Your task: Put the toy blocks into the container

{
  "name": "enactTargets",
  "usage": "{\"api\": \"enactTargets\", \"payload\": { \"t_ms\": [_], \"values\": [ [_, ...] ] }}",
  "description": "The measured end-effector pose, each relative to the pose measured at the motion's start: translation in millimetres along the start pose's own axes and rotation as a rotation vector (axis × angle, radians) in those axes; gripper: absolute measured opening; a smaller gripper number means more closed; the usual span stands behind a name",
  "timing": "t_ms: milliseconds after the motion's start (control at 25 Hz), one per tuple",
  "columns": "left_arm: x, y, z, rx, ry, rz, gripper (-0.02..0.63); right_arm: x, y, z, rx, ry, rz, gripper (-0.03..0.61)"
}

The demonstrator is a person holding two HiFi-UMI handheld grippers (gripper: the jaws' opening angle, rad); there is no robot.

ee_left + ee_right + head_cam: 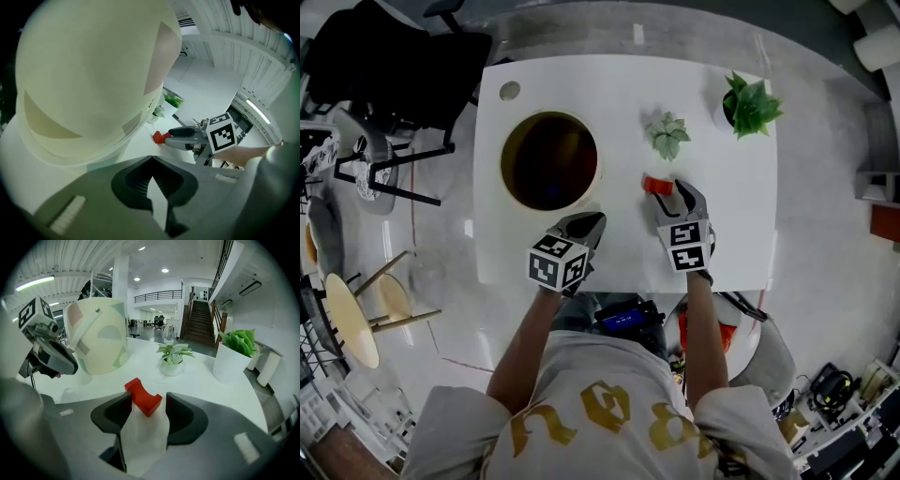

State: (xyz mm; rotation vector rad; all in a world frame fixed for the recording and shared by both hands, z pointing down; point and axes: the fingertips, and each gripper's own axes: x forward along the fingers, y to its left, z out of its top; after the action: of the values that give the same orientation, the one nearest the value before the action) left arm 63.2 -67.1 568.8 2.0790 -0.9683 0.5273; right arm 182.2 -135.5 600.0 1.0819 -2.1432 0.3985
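Right gripper (pixel 146 403) fingers stand wide, red block (pixel 140 393) between tips (left gripper (pixel 152 160) closed).

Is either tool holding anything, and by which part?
Nothing held. The right tool is open, the red block at its tips ungripped; the left tool is shut, empty.

Both forearms are extended forward in the head view. The left tongs (pixel 592 223) are carried at the end of the left forearm (pixel 523 349), aimed toward 1 o'clock and tilted downward, with the jaws closed together. The right tongs (pixel 682 192) are carried at the end of the right forearm (pixel 703 337), aimed toward 12 o'clock and tilted downward, with the jaws spread wide apart.
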Motion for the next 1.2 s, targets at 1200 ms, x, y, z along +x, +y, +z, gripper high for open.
{"api": "enactTargets", "payload": {
  "t_ms": [1200],
  "values": [
    [-7,-6,4,-0.013,0.011,0.011,0.000,-4,3,-19,0.054,0.023,0.067,0.176]
  ]
}}
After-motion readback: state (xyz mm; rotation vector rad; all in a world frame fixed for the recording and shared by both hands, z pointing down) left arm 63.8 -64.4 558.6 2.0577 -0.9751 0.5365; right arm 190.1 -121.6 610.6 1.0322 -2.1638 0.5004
